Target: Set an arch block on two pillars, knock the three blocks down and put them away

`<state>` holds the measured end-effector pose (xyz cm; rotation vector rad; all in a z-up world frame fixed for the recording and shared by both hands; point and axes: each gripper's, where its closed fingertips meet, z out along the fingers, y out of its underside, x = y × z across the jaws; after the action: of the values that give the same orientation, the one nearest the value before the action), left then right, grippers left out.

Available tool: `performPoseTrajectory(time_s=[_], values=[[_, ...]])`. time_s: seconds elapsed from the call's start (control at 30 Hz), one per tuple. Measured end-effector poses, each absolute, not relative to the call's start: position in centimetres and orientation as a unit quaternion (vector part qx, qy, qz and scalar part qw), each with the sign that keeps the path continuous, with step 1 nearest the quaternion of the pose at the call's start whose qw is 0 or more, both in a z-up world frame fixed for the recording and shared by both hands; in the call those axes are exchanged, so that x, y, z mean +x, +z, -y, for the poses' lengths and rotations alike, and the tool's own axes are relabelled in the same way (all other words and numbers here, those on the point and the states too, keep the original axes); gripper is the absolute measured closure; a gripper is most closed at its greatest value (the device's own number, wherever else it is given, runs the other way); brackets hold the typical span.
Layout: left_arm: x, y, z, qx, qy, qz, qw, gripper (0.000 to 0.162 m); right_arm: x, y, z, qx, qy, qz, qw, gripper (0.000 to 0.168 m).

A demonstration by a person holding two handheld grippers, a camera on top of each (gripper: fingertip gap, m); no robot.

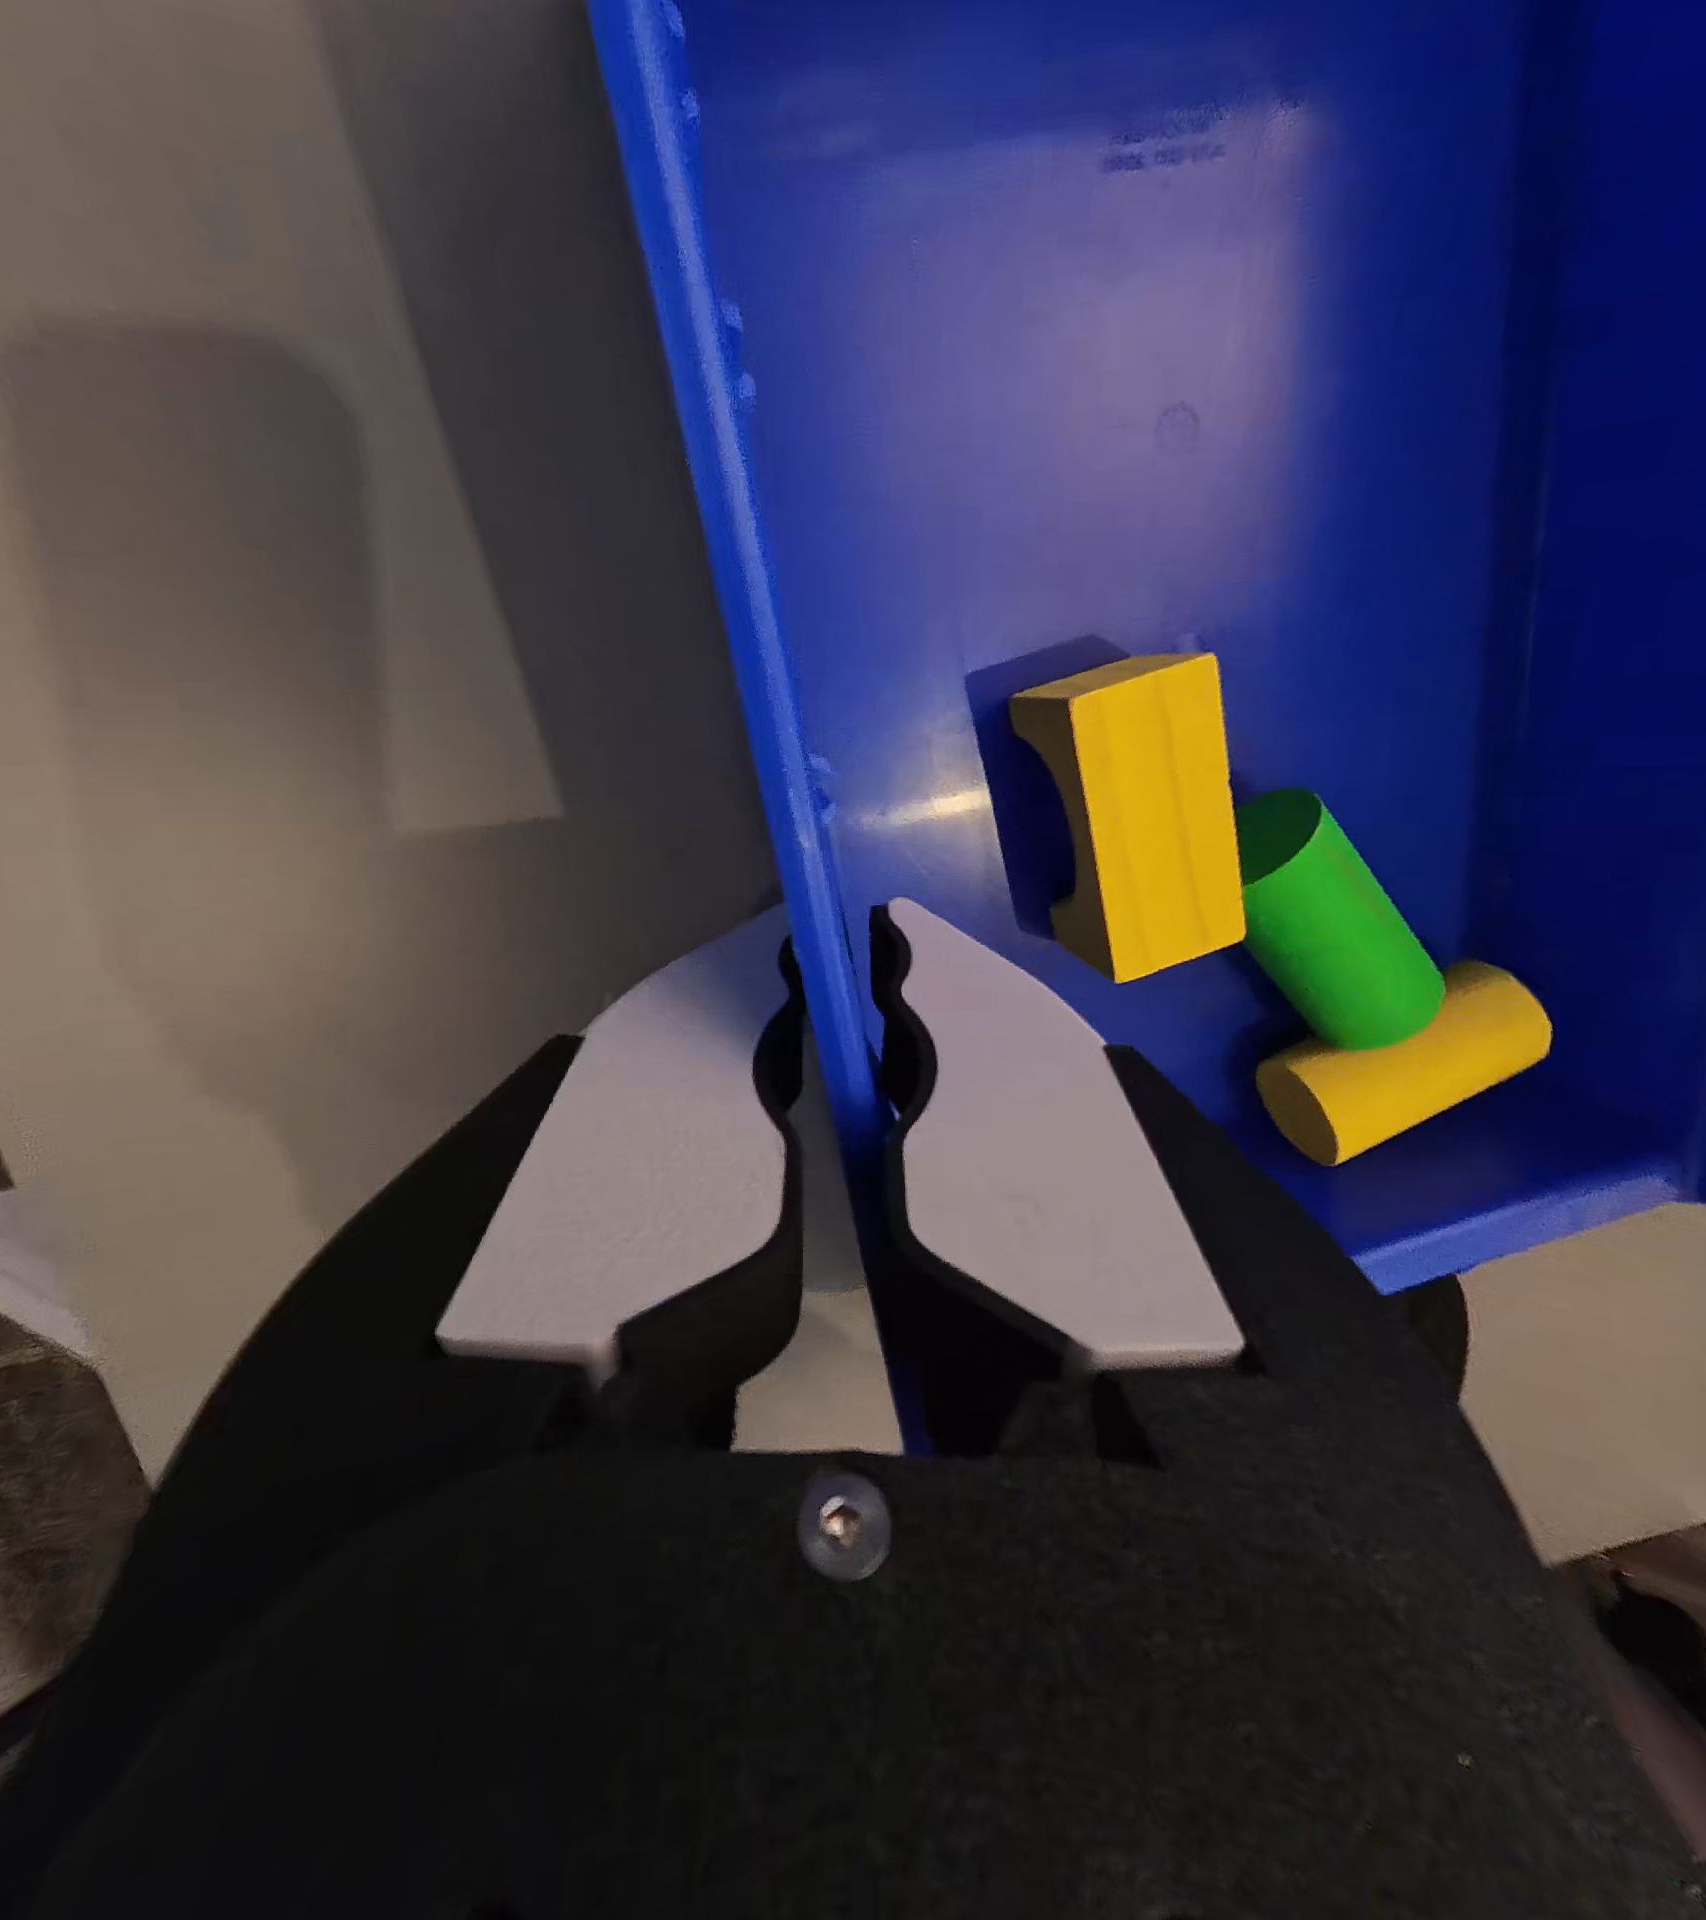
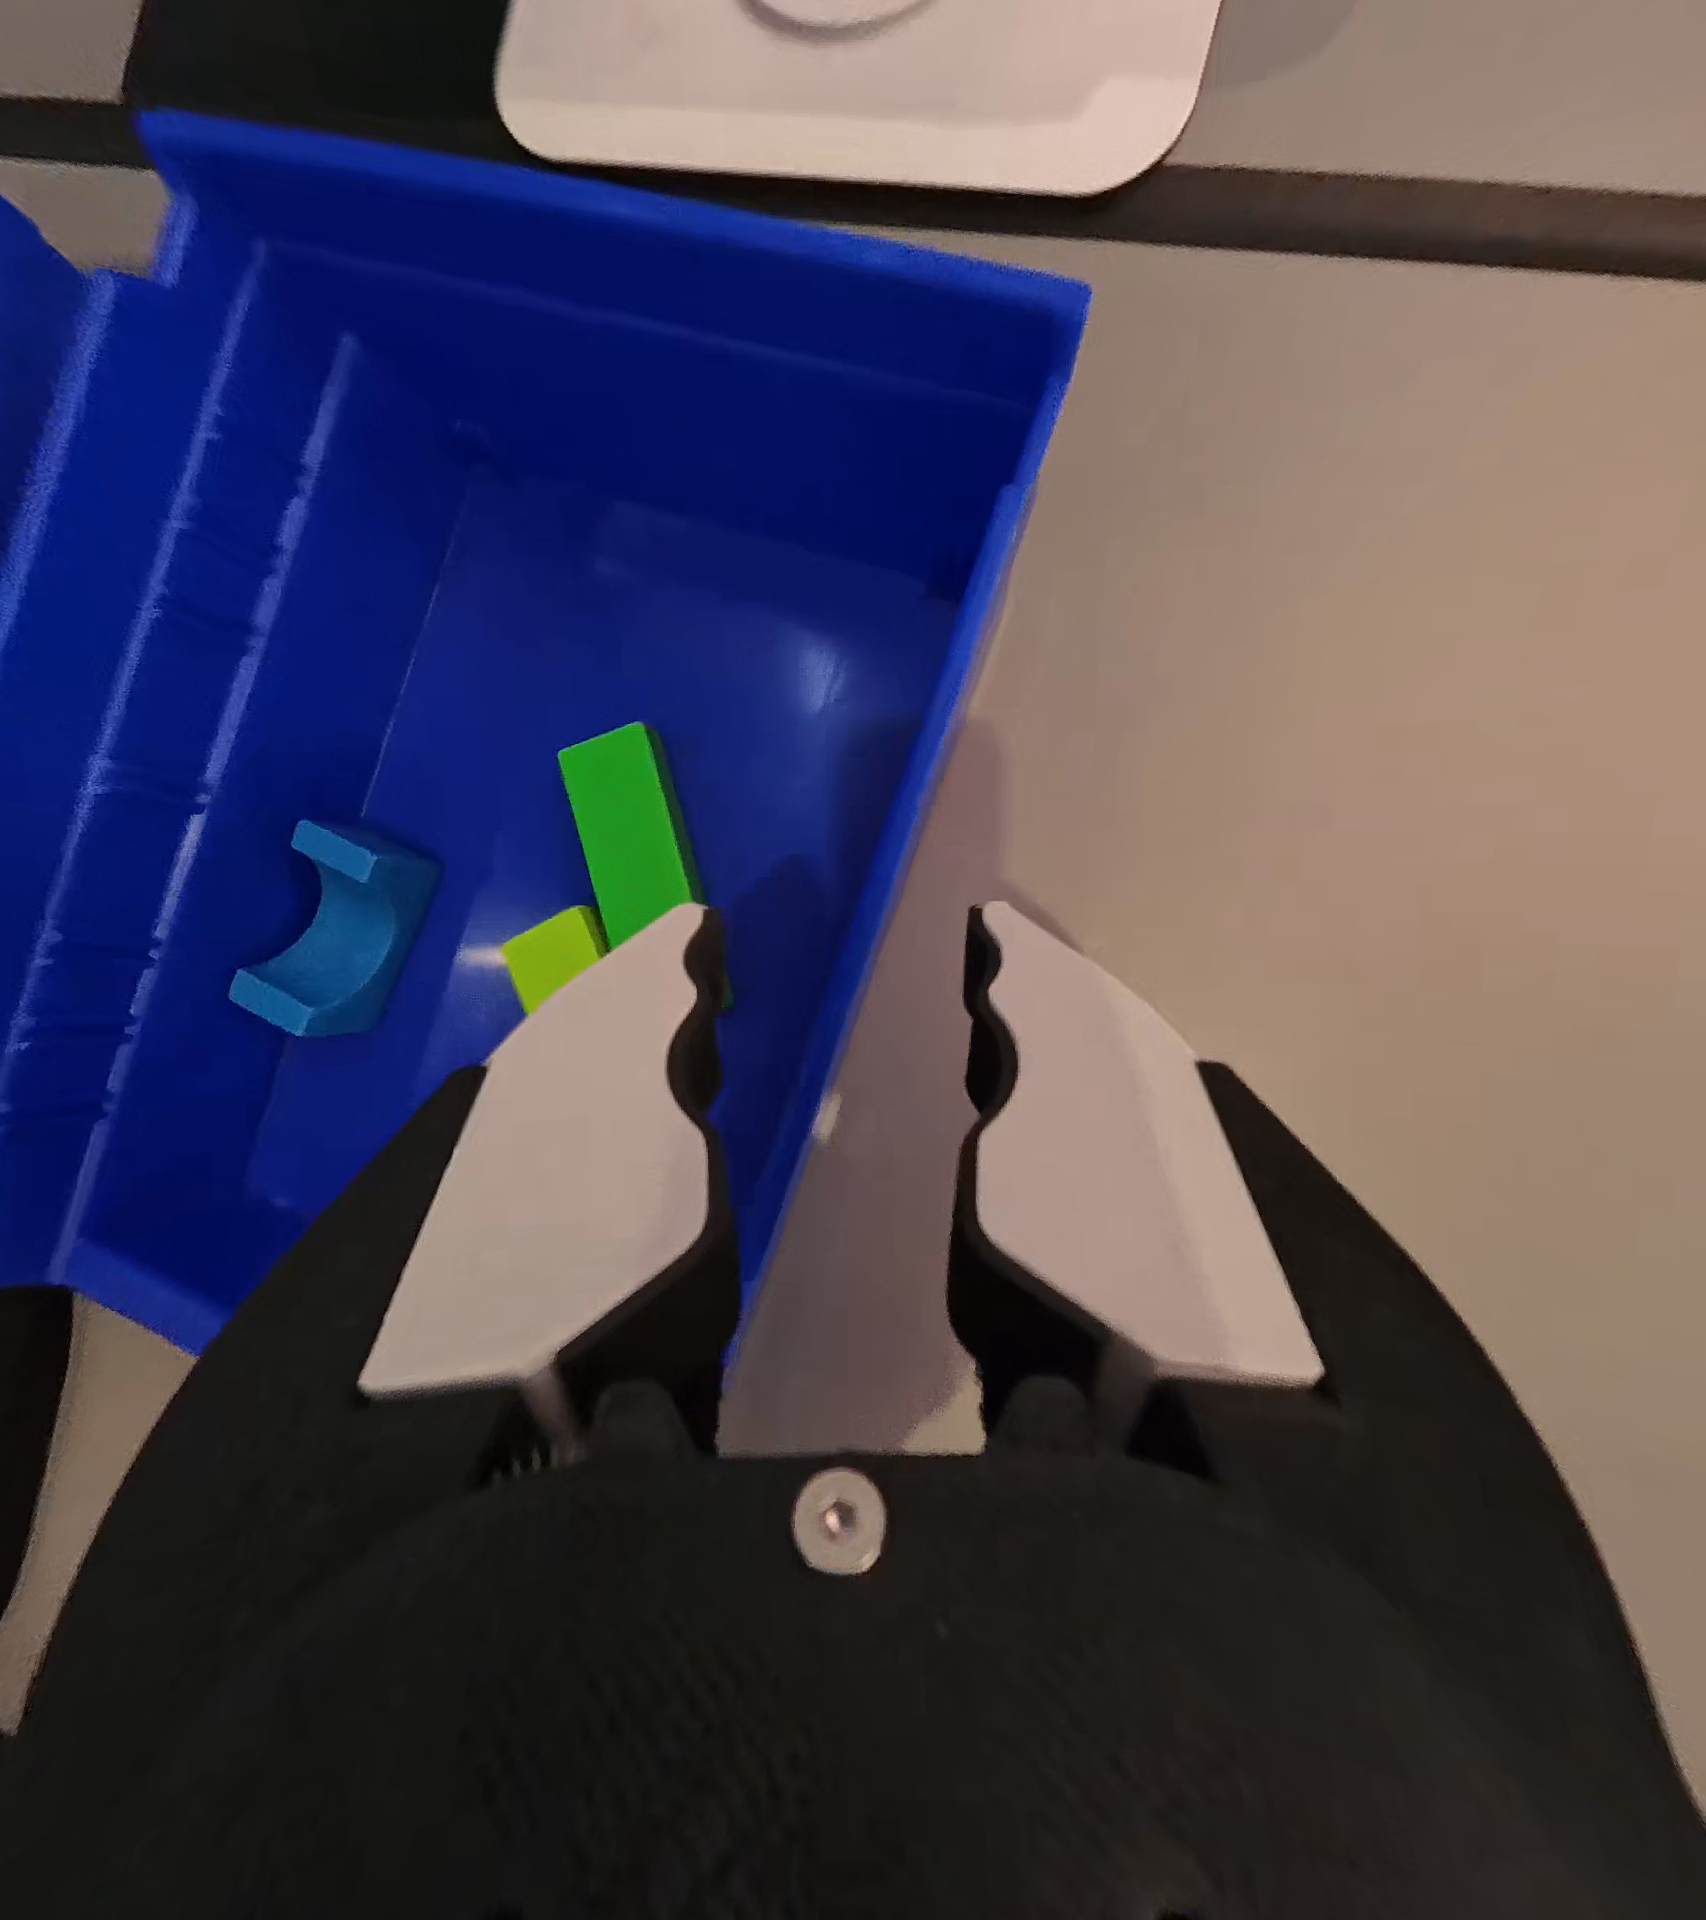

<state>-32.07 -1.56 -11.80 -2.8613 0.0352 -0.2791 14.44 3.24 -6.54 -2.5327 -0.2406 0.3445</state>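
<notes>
Lime block (image 2: pixel 548 951) half hidden behind right claw (image 2: pixel 838 961).

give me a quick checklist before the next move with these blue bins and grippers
1. Left gripper clamped on the blue bin wall: ok.
2. Yellow arch block, green cylinder and yellow cylinder inside that bin: ok.
3. Right gripper astride the other bin's wall, jaws apart: not gripping.
4. Blue arch block and green blocks in that bin: ok.
5. Table free of stray blocks: cannot tell.

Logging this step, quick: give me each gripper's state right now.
Left gripper: shut on the blue plastic bin's side wall.
Right gripper: open, holding nothing, straddling the blue plastic bin's wall.
</notes>
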Motion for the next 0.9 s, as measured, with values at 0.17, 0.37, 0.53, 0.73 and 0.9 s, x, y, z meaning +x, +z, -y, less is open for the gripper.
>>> performPoseTrajectory(time_s=[0.17, 0.37, 0.53, 0.73, 0.9], values=[[-31.2, -11.9, 0.7, -0.987, -0.056, -0.067, 0.137, 0.154, 13.5, -11.5, -2.1, -0.978, 0.112, 0.123, 0.129, 0.123], [-29.3, -11.9, 0.2, -0.984, -0.065, -0.095, 0.134, 0.154, 13.5, -13.5, -1.6, -0.981, 0.112, 0.141, 0.071, 0.148], [-27.9, -12.0, -0.3, -0.981, -0.071, -0.116, 0.136, 0.153, 15.8, -13.7, -2.5, -0.982, 0.089, 0.154, 0.066, 0.159], [-27.8, -12.0, -0.4, -0.984, -0.052, -0.116, 0.126, 0.154, 19.1, -13.8, -2.9, -0.982, 0.084, 0.162, 0.042, 0.161], [-27.7, -12.0, -0.4, -0.984, -0.058, -0.112, 0.127, 0.154, 23.4, -13.9, -3.4, -0.985, 0.075, 0.155, 0.018, 0.161]])
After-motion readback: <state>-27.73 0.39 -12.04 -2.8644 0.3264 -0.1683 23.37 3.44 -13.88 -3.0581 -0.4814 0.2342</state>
